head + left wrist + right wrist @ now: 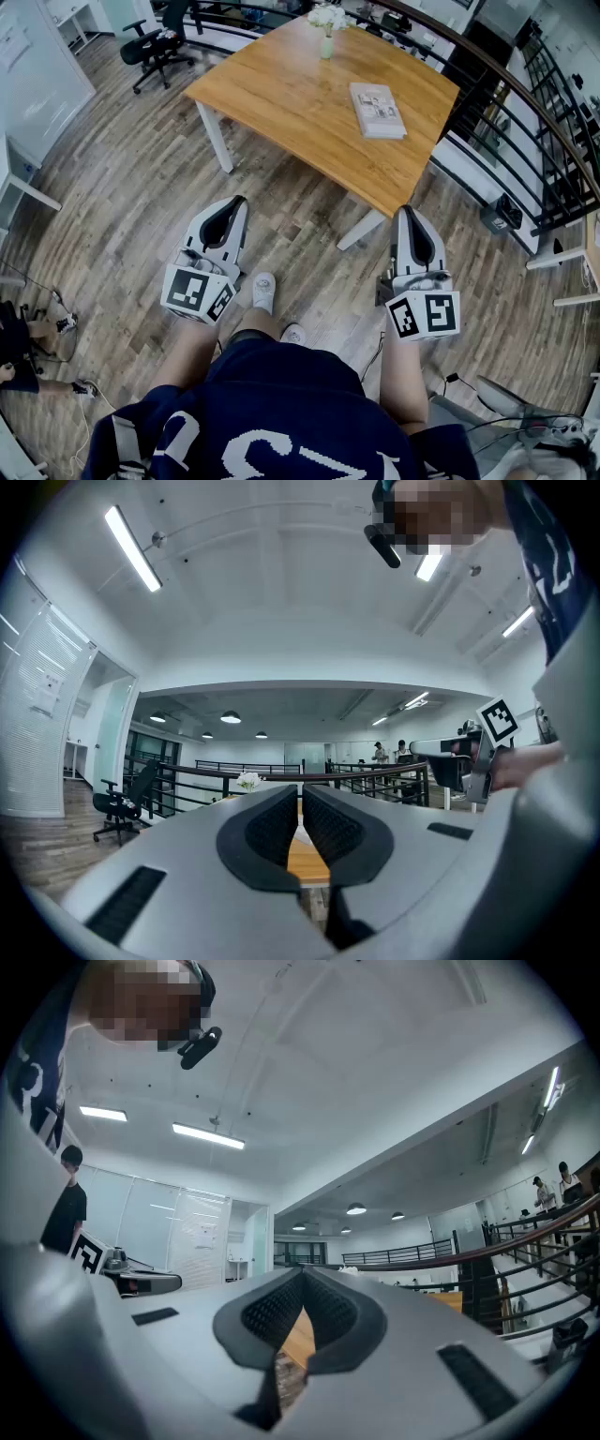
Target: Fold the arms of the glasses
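No glasses show in any view. In the head view both grippers are held out level over the wooden floor, short of the wooden table. My left gripper has its jaws together with nothing between them; in the left gripper view its tips meet, with the tabletop far beyond. My right gripper is likewise shut and empty, and its tips touch in the right gripper view. Each gripper appears at the edge of the other's view.
On the table lie a book and, at the far edge, a small vase of white flowers. A black office chair stands at the back left. A dark railing runs along the right. Cables lie on the floor at the lower left.
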Available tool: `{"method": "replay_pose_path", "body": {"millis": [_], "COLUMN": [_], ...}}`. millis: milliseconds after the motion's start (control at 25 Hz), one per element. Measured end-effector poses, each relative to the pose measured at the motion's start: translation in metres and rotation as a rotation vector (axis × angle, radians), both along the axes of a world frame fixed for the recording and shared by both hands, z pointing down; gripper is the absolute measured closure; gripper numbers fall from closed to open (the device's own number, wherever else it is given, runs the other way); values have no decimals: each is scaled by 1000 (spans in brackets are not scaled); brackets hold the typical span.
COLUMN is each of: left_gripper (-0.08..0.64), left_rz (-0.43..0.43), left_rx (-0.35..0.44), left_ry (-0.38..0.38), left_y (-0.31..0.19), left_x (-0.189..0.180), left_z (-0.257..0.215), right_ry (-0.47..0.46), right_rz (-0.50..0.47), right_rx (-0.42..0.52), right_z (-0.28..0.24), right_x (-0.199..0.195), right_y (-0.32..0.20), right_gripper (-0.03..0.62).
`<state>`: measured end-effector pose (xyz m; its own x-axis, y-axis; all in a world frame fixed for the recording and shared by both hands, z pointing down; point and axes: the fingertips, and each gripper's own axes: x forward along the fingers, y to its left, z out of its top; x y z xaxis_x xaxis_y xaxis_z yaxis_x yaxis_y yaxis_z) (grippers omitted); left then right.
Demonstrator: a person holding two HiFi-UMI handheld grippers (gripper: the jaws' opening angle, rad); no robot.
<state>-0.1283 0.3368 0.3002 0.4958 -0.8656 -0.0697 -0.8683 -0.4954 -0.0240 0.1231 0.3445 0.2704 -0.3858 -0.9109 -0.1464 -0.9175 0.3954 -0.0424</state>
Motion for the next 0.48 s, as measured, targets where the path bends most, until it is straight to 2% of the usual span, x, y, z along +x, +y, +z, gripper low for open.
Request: {"method": "replay_pose_path", "body": {"millis": [320, 480], "left_gripper": [532, 532], "left_rz": [-12, -15], "left_rx": [5, 9], "left_ry": [1, -2], "left_y": [17, 17], "left_x": [3, 5], "left_z": [-1, -1], "right_ry": [-7, -50], "right_rz": [-12, -29], "right_rx": [17, 25], "right_z": [-4, -5], "right_x": [4, 3], "right_y": [21, 22], "right_gripper": [566, 566]}}
